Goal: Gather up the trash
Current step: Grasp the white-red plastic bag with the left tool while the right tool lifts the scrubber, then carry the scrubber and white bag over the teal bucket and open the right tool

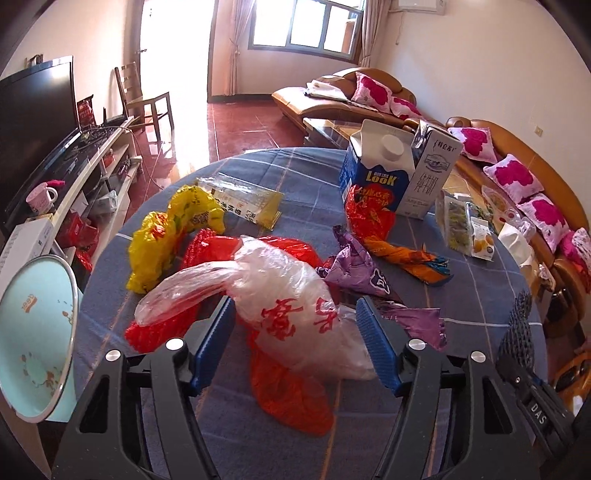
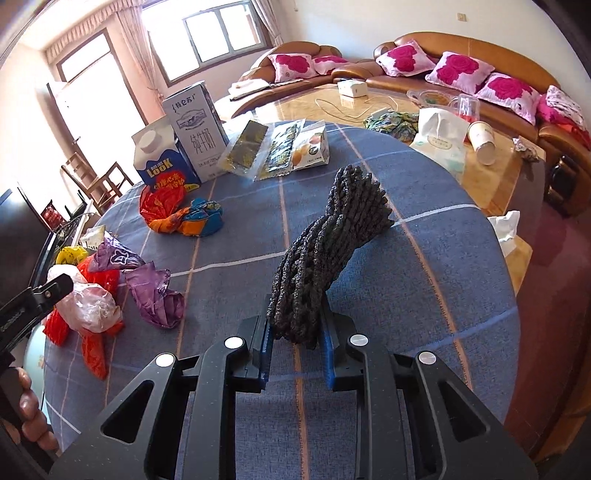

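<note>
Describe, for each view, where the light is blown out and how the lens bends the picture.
Left wrist view: the doorway and window are washed out white, and the table edge bows. Right wrist view: the window glares, straight lines curve, corners go black.

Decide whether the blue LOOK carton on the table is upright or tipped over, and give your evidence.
Upright. The blue LOOK carton stands on its base on the blue checked tablecloth, white cap at the top, beside the taller milk carton.

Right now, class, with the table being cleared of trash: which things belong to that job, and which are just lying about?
Belongs to the job:
- clear crumpled plastic bag with red characters
- red plastic bag
- yellow plastic bag
- purple foil wrapper

Just lying about:
- black flat television
- pink flowered cushion
- wooden chair
</note>
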### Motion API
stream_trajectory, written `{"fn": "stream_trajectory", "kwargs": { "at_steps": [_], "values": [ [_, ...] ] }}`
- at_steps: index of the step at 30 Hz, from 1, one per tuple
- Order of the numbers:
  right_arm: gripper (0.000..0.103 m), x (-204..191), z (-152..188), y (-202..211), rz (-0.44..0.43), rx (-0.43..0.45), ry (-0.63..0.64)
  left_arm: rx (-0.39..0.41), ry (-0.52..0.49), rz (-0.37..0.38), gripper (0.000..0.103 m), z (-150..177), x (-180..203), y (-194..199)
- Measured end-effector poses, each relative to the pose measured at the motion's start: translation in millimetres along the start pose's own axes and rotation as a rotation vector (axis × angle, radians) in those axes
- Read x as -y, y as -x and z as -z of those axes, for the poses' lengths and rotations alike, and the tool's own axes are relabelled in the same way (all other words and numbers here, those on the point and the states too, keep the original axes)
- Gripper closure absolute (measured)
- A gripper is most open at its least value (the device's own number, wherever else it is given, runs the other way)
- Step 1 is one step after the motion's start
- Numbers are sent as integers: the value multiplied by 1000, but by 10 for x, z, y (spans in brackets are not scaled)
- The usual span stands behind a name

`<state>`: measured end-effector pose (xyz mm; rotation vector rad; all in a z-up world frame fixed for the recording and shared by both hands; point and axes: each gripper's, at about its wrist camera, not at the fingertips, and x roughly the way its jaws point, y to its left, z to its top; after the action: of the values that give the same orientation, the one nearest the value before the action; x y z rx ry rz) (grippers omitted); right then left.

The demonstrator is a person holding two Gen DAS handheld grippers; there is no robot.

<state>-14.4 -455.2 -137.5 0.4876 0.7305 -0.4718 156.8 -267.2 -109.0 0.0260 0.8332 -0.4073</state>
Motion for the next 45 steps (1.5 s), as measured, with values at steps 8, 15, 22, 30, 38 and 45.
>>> {"fn": "stream_trajectory", "kwargs": {
  "at_steps": [8,15,22,30,38,45],
  "values": [
    [80,28,15,-18,-15,-7,-32,8,-52,29,72,61,16,-26],
    [80,-30,36,116,14,65,1,98,-75,77,73,101,-82,472],
    [80,-264,133,308,7,120,69,162,-86,30,73,212,-476,951],
    [80,-714,292,449,-69,114,133,138,-26,-39,73,442,-1147,1168],
    [80,-1310,490,539,-140,105,236,150,32,-96,72,536,-1650,1360],
    [80,-1734,605,583,-192,97,308,147,70,-148,72,596,-1959,1454]
  ]
}}
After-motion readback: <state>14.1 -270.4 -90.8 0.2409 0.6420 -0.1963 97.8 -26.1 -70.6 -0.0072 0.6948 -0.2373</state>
